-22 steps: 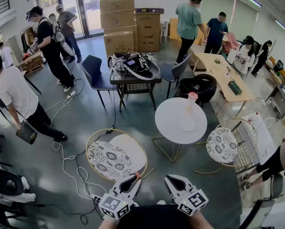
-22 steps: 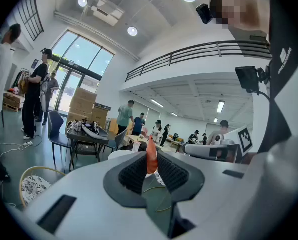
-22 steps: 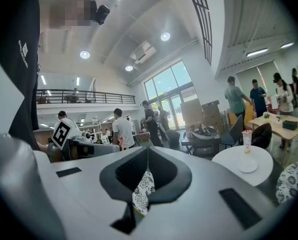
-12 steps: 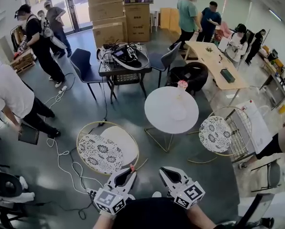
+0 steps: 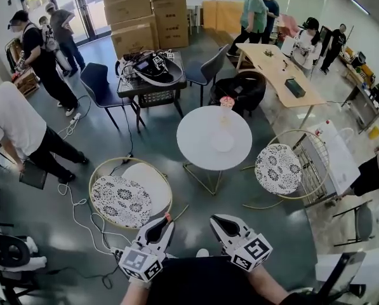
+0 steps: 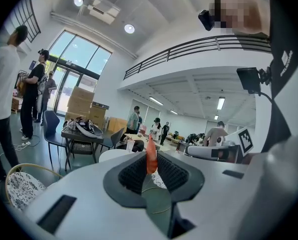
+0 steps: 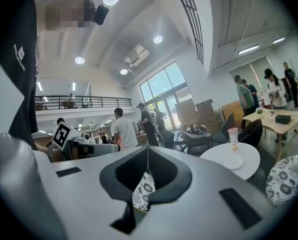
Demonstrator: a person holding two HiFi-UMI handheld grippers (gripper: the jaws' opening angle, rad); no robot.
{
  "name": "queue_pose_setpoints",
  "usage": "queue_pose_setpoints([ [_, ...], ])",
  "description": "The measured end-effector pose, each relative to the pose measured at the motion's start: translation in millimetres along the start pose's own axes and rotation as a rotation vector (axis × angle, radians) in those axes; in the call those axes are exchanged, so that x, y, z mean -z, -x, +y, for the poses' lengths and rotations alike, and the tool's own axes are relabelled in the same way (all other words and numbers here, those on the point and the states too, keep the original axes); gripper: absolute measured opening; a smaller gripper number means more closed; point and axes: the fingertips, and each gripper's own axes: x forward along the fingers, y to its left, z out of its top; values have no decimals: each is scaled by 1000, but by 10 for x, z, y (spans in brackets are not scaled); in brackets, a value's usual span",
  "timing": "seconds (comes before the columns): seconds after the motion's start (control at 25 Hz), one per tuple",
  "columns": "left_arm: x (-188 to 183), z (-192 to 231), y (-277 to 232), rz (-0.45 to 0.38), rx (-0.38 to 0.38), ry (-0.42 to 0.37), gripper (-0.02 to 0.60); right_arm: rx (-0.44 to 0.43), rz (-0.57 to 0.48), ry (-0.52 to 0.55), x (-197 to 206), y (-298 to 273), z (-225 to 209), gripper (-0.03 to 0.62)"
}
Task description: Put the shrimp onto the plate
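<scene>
Your shrimp (image 6: 151, 156) is pinched upright between the jaws of your left gripper (image 5: 165, 221), not yet on the plate (image 5: 223, 140), which sits well ahead on the round table (image 5: 199, 126). Your right gripper (image 5: 217, 221) is closed with nothing in it. You have yet to carry and place the shrimp.

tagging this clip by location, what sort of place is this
Likely an open-plan office or lab workspace: stacked cardboard boxes by glass doors, a long wooden desk with people beside it, a black table piled with equipment.
</scene>
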Motion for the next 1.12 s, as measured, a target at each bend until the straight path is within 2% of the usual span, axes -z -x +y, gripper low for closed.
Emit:
queue_pose_setpoints([
  [0.32, 85, -247, -234, 19, -18, -13, 67, 37, -10, -35, 66, 383, -348, 17],
  [0.64, 76, -273, -513, 27, 0, -10, 67, 48, -10, -43, 10, 378, -600, 17],
  [1.12, 49, 156, -902, 52, 13, 9, 67, 66, 13, -50, 32, -24, -908, 17],
])
